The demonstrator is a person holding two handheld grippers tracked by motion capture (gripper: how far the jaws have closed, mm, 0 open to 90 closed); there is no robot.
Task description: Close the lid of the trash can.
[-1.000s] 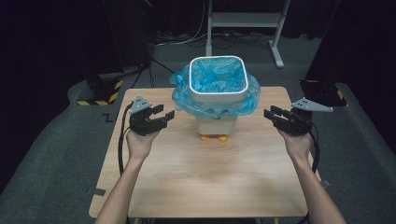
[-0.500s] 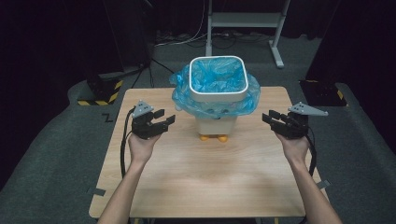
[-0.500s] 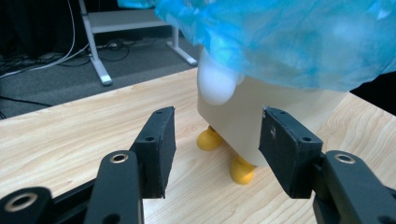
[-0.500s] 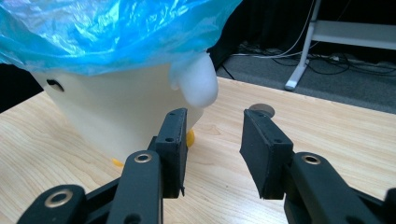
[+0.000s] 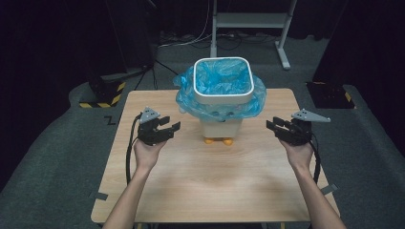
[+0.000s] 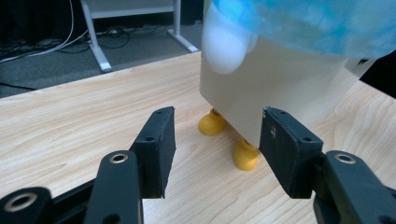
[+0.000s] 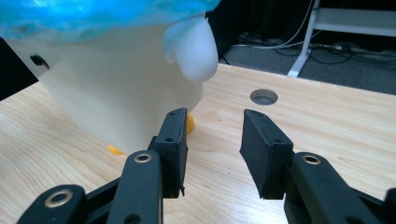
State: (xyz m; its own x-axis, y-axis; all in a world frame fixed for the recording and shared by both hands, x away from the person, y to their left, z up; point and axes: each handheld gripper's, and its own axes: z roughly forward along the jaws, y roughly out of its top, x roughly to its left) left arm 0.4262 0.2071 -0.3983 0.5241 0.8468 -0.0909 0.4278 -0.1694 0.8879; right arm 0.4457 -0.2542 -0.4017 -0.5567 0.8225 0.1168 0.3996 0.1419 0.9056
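Seemingly upright, bin [image 5: 223, 90] opening faces up.

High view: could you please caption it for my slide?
Left gripper and right gripper, both open, flank a white bin lined with a blue bag.

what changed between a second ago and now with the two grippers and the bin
Both hands sank toward the table: the left gripper and right gripper sit lower in the high view, on either side of the bin. Both are open and hold nothing. The bin and its blue bag stayed put.
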